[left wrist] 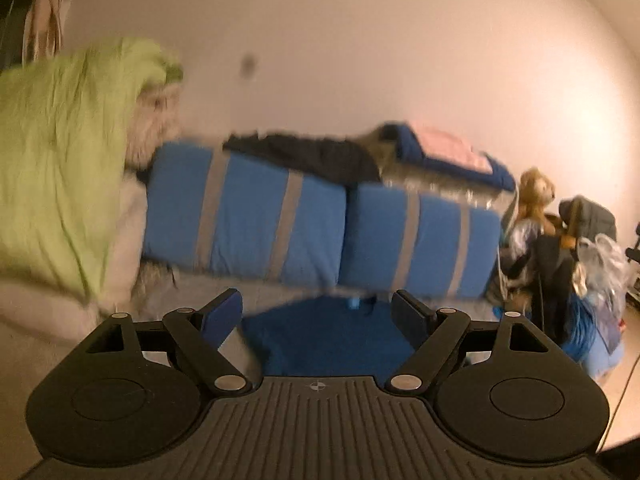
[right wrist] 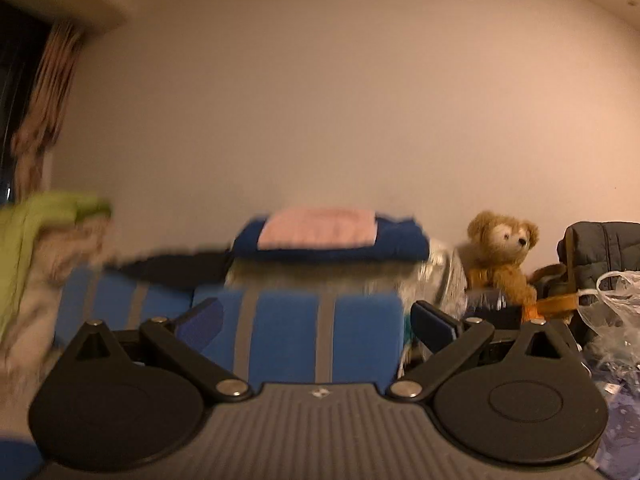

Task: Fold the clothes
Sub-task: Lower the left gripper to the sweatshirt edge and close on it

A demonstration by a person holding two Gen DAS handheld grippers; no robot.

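A dark blue garment [left wrist: 324,340] lies flat just beyond my left gripper [left wrist: 318,312], whose fingers stand wide open with nothing between them. A lime green cloth [left wrist: 52,152] drapes over a pale pile at the left, also seen as the green cloth [right wrist: 36,232]. A folded stack of a pink piece [right wrist: 316,228] on a dark blue piece [right wrist: 332,250] rests on top of the cushions; the same stack [left wrist: 444,150] shows at the right in the left wrist view. A black garment [left wrist: 312,154] lies along the cushion tops. My right gripper [right wrist: 316,318] is open and empty, facing the cushions.
Blue cushions with grey stripes [left wrist: 320,224] stand against the plain wall. A brown teddy bear [right wrist: 504,256] sits to their right, beside a dark padded jacket [right wrist: 604,256] and clear plastic bags [right wrist: 612,312]. A curtain [right wrist: 44,96] hangs at the far left.
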